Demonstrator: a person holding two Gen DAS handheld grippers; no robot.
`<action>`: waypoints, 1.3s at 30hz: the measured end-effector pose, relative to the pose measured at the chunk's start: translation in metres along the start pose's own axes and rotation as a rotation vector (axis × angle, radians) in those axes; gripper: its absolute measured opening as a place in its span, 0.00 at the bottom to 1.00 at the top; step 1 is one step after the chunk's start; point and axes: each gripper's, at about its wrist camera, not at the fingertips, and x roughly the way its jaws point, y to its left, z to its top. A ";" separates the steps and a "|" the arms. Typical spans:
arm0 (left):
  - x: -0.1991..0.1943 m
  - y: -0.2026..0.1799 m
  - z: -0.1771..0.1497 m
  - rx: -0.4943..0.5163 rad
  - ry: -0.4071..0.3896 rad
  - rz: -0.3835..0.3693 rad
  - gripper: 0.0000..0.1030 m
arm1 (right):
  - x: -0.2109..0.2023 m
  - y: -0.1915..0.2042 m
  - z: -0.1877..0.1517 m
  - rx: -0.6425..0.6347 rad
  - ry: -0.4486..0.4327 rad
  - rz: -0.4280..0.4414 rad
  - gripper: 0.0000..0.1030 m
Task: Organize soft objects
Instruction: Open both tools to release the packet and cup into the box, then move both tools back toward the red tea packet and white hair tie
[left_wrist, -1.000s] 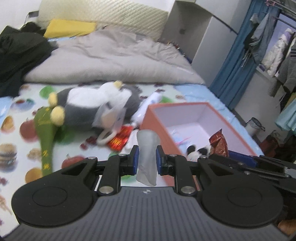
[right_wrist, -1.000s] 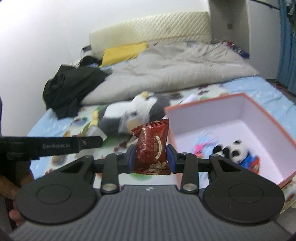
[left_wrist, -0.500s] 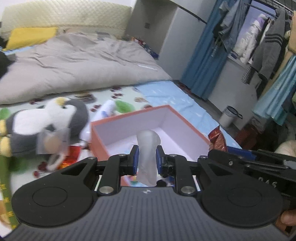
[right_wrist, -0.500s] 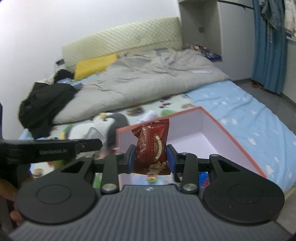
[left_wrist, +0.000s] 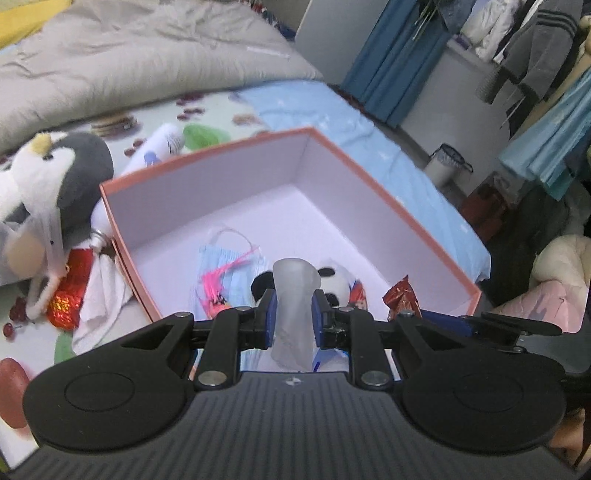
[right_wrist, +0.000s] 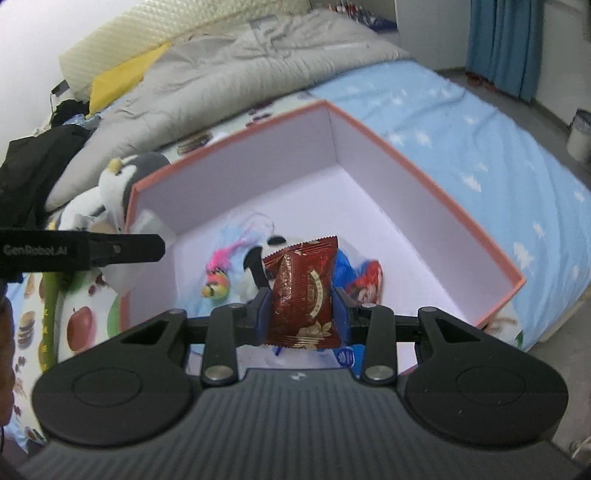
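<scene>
My left gripper (left_wrist: 293, 321) is clamped on a frosted, translucent soft piece (left_wrist: 294, 295) that stands upright between the blue pads, and my right gripper (right_wrist: 301, 317) pinches a dark red snack packet (right_wrist: 303, 291) by its sides — both hang above the open pink box (left_wrist: 207, 177) with the orange rim, which sits on the bed (right_wrist: 461, 122). In the left wrist view the tip of that red packet (left_wrist: 402, 297) shows at the right, beside the box's near corner. Inside the box, on its pale floor, lie a small panda plush (right_wrist: 258, 266), a blue face mask (left_wrist: 221, 266) with a pink tassel across it, a little toy with a pink tuft (right_wrist: 218, 284), and a blue packet with a red-haired cartoon figure (right_wrist: 365, 277) — all bunched toward the near side. Outside the box, against its left wall, a grey and white penguin plush (left_wrist: 55, 177) rests on the fruit-print sheet, with a white tube (left_wrist: 162, 142) behind it and a shiny red wrapper (left_wrist: 64, 306) and white cloth (left_wrist: 103, 291) near the box's front left corner. A grey duvet (right_wrist: 229, 74) is heaped further back.
</scene>
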 end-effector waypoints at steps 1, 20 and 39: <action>0.004 0.001 -0.001 0.000 0.005 0.002 0.23 | 0.002 0.000 -0.001 -0.001 0.007 0.001 0.38; -0.060 -0.015 -0.005 0.062 -0.112 0.004 0.38 | -0.045 0.014 0.007 0.017 -0.139 0.016 0.42; -0.207 0.002 -0.050 0.052 -0.338 0.018 0.40 | -0.134 0.086 -0.011 -0.058 -0.329 0.109 0.42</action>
